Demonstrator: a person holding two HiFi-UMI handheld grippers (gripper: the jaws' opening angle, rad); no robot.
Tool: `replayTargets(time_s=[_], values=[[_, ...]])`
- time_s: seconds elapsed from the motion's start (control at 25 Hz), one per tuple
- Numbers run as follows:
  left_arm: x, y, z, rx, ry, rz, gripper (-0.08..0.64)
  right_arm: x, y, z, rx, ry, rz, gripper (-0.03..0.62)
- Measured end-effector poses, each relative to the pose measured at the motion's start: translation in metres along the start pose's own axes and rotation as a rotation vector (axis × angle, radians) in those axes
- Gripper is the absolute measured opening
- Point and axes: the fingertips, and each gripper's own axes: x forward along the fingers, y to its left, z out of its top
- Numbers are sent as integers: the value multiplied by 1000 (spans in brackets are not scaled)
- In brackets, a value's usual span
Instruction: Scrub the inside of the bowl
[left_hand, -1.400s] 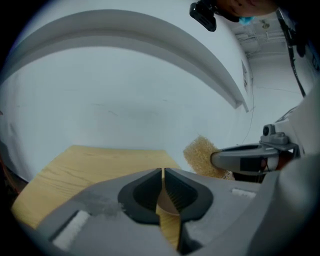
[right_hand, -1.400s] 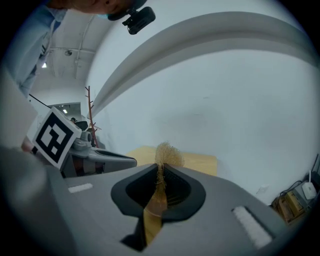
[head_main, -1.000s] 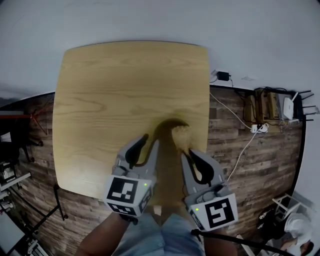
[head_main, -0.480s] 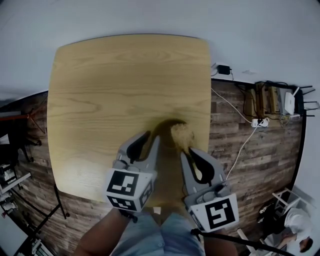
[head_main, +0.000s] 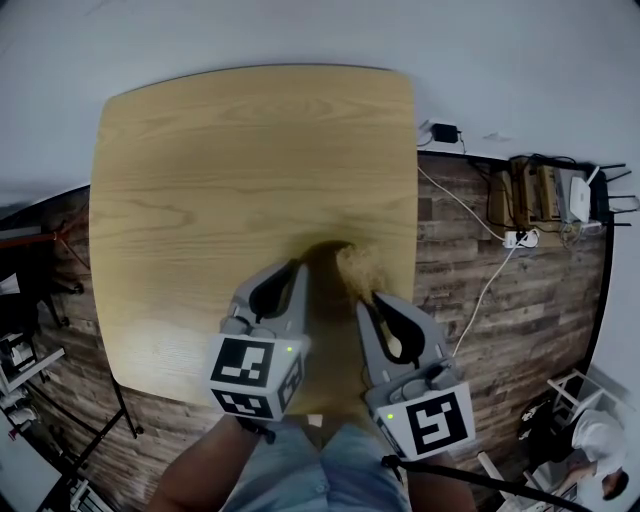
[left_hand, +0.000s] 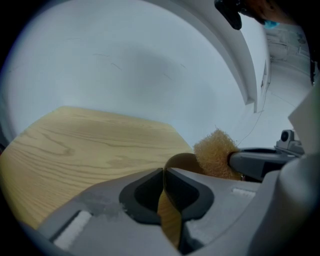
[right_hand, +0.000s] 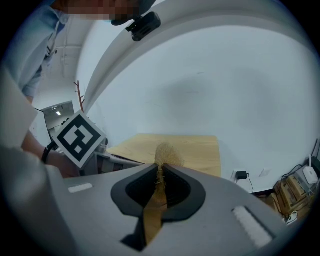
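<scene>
A brown wooden bowl (head_main: 327, 300) is held above the near part of the table, tilted, and its thin rim (left_hand: 181, 161) runs between the left jaws. My left gripper (head_main: 297, 272) (left_hand: 164, 173) is shut on that rim. A tan, coarse scrub sponge (head_main: 360, 266) (left_hand: 215, 152) (right_hand: 164, 152) sits at the bowl's right side, against its inside as far as I can tell. My right gripper (head_main: 368, 302) (right_hand: 160, 172) is shut on the sponge. Much of the bowl is hidden behind the two grippers.
The light wooden table (head_main: 240, 170) stretches away ahead, its right edge close to the sponge. Beyond that edge is a dark plank floor (head_main: 470, 300) with a power strip and cables (head_main: 516, 256). The person's knees (head_main: 320, 470) are under the grippers.
Both grippers keep their holds. The sponge has shifted slightly up and left along the bowl, and the head view has drifted a little.
</scene>
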Motion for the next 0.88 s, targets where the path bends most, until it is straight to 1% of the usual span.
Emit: replayTargets(time_s=[0.12,0.24,0.4,0.48,0.64,0.76,0.88], values=[[-2,-2,4,15,-4,9,35,2,3,-7,-3,31,14,28],[-3,-6,11,58,-10,25,34,3,4,-12,-27,67,15,28],[-6,-13,21,133,-18,38,32,8,-1,-15,-57,119,-8,28],[-8,-16,24,156,-20,34,32,12,-5,-15,-69,138,-28,28],[-9,-16,25,166,-20,25,32,23,-10,-22,-51,183,-27,26],[-8,-17,26,163,-23,15,32,31,-6,-26,-46,177,-3,26],[-6,-23,26,172,-25,-6,32,39,0,-35,-32,204,30,26]])
